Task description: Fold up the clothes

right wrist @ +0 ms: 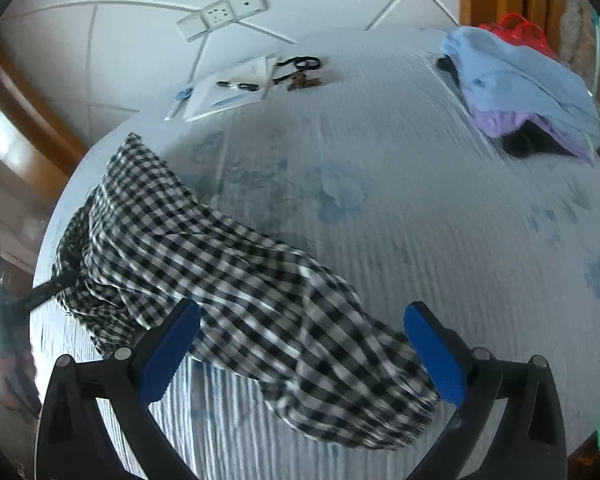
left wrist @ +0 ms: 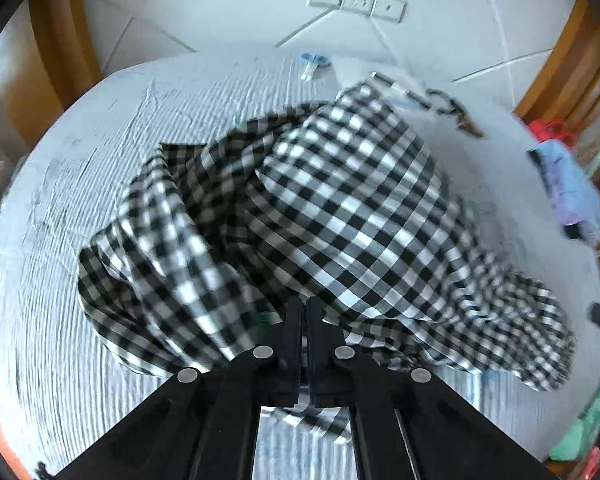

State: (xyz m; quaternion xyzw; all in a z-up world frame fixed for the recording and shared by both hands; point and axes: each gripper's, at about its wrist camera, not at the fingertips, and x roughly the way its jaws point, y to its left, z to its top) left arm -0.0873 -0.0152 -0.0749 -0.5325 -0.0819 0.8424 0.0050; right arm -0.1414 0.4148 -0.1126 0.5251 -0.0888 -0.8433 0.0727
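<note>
- The checked garment, black and white, lay rumpled in a heap on the pale ribbed cloth that covered the counter.
- The left claw was clenched on a fold of the garment at its near edge, the two jaws pressed together with cloth pinched between them and trailing beneath.
- The right claw stood released, its blue pads wide apart on either side of a long end of the garment, neither pad pressing the cloth.
- In the right wrist view that end ran from the far left down to a gathered hem just between the jaws.
- At the far right of the counter sat a pile of light blue and purple clothes.
- Near the far edge lay papers with a pen, and keys just beside them.
</note>
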